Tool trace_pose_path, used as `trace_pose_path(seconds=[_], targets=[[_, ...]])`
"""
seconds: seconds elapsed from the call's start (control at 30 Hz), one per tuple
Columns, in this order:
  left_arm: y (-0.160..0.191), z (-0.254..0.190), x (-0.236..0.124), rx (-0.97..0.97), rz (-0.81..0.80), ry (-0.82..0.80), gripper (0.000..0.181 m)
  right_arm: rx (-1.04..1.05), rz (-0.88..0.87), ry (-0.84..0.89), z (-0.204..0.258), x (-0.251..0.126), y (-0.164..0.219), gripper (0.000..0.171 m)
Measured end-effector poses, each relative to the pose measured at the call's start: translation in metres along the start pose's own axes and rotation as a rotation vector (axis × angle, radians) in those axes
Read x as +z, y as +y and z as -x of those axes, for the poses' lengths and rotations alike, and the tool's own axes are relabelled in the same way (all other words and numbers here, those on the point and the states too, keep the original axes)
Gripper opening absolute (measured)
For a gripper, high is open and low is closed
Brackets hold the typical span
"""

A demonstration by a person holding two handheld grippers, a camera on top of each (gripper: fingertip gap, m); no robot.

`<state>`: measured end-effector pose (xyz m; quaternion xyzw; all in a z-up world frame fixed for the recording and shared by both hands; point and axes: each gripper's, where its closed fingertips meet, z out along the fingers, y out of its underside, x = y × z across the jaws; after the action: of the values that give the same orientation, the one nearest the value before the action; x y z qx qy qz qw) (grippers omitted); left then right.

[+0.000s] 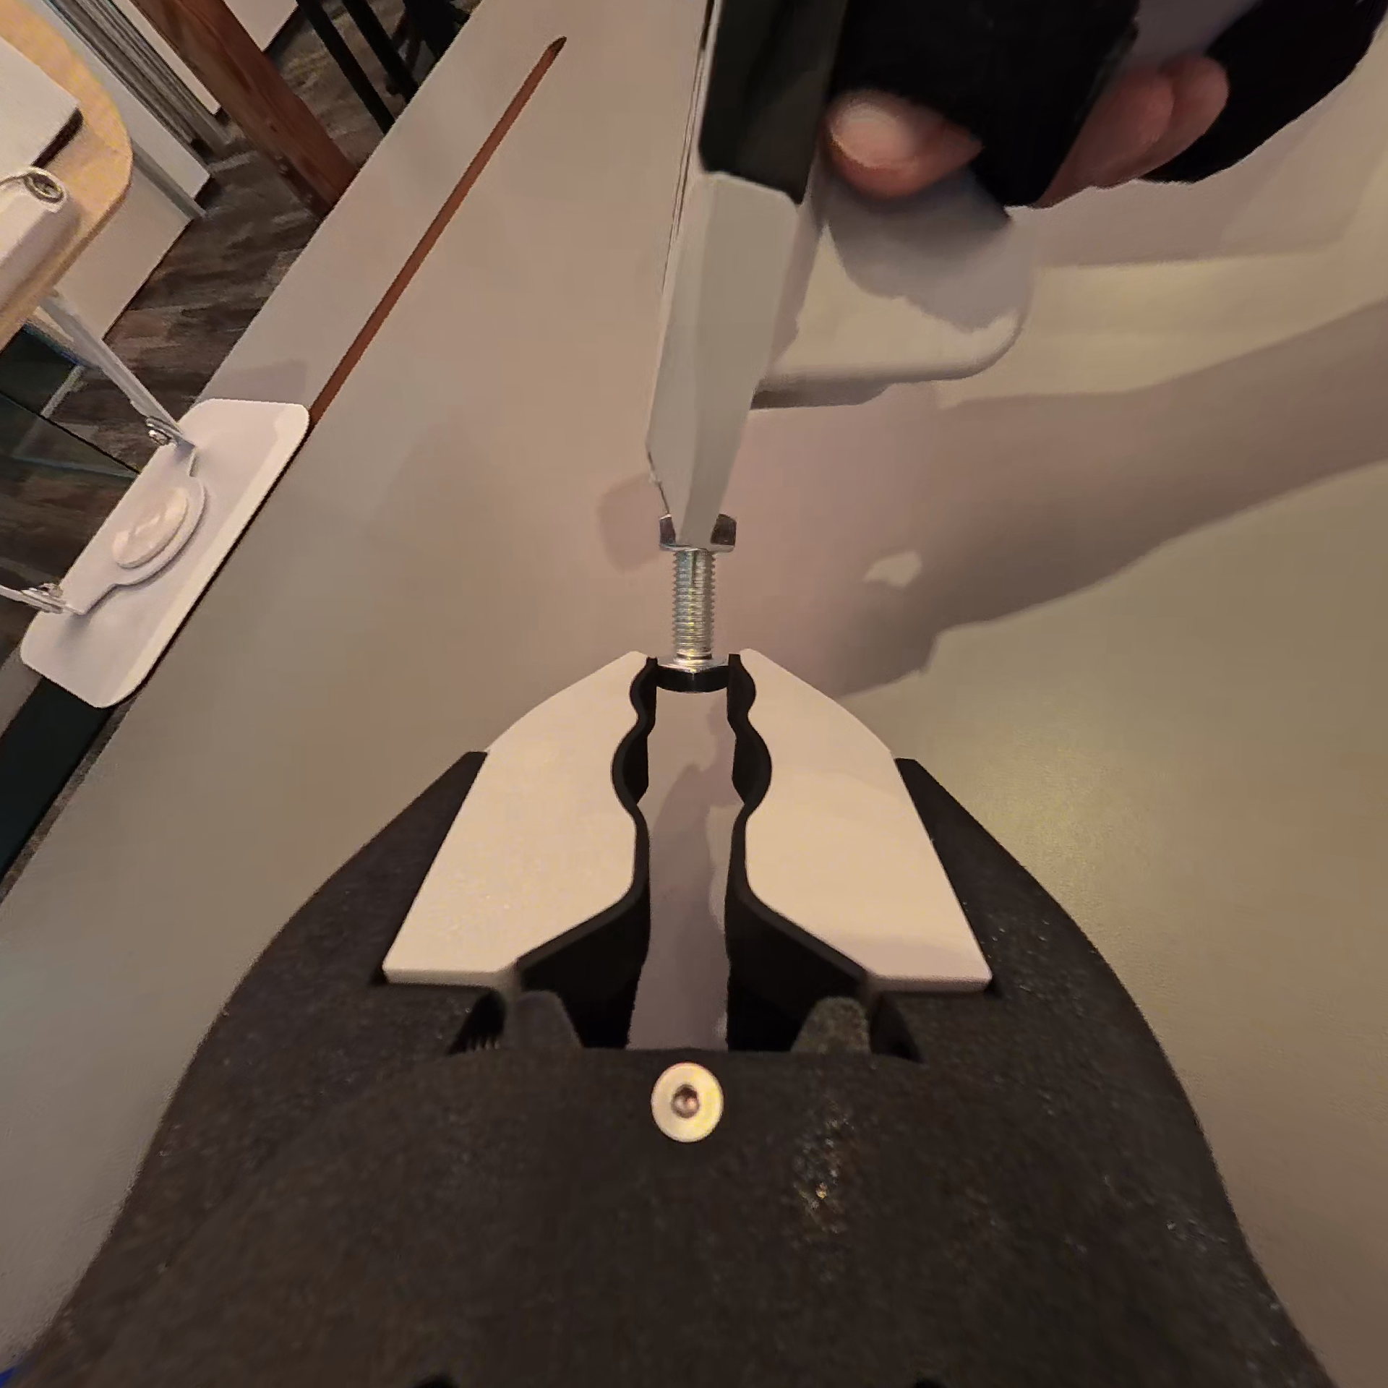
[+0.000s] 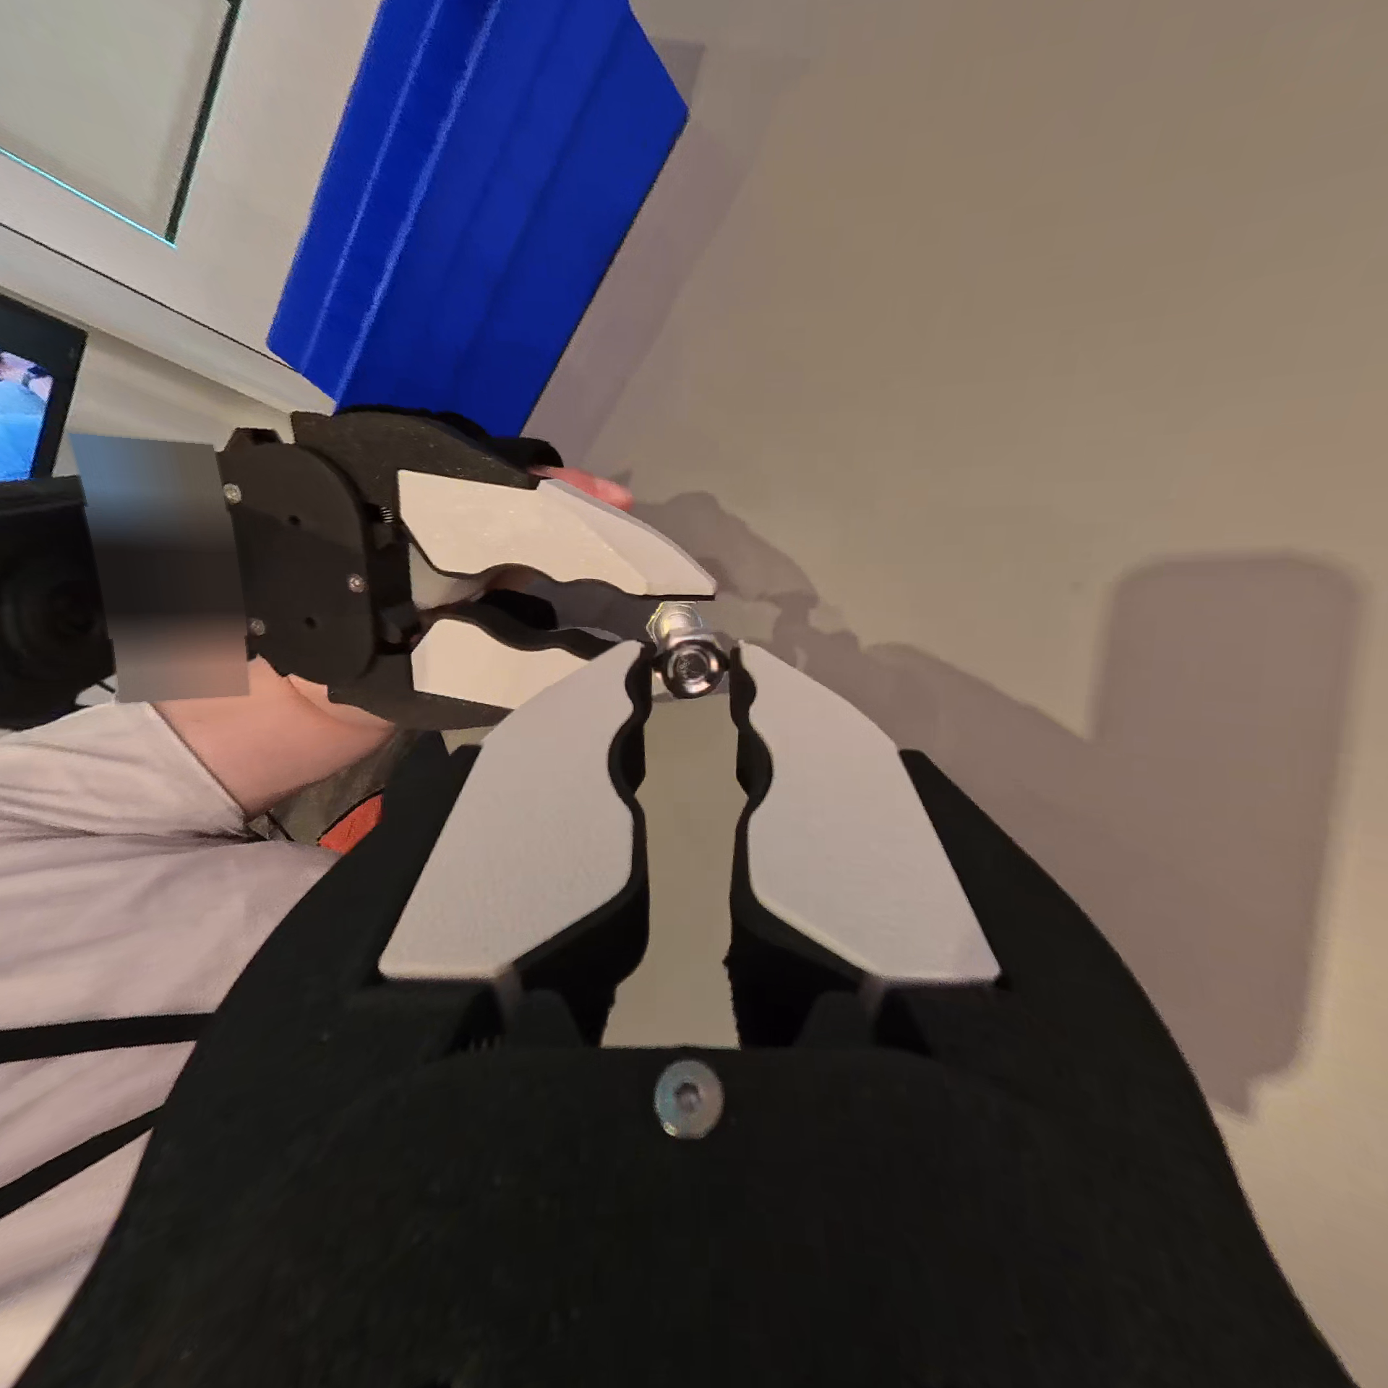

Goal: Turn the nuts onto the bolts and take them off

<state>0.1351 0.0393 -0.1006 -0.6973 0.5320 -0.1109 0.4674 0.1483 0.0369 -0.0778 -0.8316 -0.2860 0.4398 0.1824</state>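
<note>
Bolt (image 1: 692, 601) head hidden between left tool (image 1: 691, 665) tips.

No writing, brand, number or sign can be read in either view. The small screen (image 2: 30, 405) at the left edge of the right wrist view shows only a blurred picture.

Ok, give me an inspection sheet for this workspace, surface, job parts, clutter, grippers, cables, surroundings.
Surface: pale table, shadowed.
Job's things: bolt held by its head; nut at the far end of the thread.
Clutter: white clamp plate at table edge.
Grippers: left gripper shut on bolt head; right gripper shut on nut.
Cables: nothing seen.
Surroundings: blue box, screen, wood furniture.
</note>
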Motion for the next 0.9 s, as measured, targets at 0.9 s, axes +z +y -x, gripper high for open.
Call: trace_pose_path(seconds=[0.9], targets=[[-0.003, -0.013, -0.002, 0.025, -0.017, 0.080, 0.018, 0.076, 0.010, -0.077, 0.003, 0.001, 0.013, 0.018]])
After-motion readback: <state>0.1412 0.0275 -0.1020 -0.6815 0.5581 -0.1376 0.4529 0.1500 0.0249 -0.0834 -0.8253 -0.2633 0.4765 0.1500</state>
